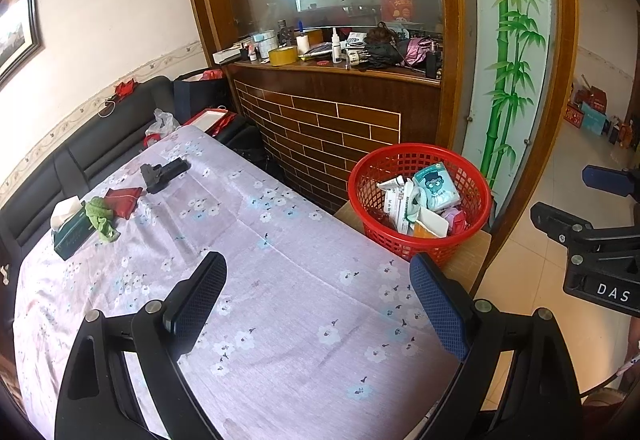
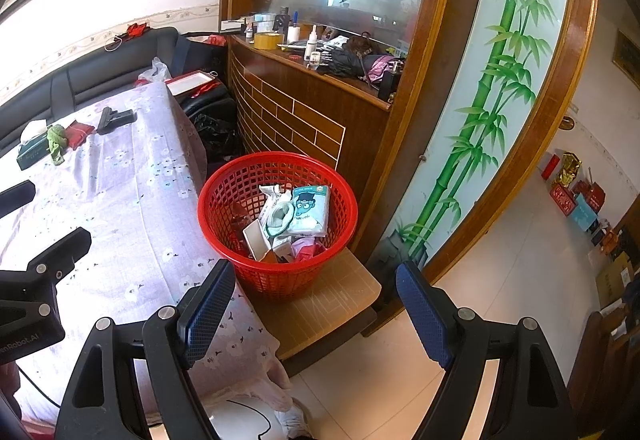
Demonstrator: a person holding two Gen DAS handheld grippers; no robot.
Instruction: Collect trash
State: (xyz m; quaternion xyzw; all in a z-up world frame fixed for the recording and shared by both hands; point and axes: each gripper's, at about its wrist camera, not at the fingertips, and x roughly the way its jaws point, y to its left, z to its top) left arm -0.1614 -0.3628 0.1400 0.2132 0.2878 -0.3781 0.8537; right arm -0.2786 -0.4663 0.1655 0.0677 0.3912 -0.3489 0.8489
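A red mesh basket stands on a low wooden stool beside the table and holds several wrappers, among them a blue tissue pack. My left gripper hangs open over the flowered tablecloth with nothing between its fingers. My right gripper is open too, just in front of the basket and stool, empty. At the table's far end lie a green tissue box, a green rag, a red packet and a black object.
A wooden counter with tape, bottles and bags stands behind the basket. A black sofa runs along the wall past the table. A bamboo-painted glass panel rises at right, with boxes on the tiled floor beyond.
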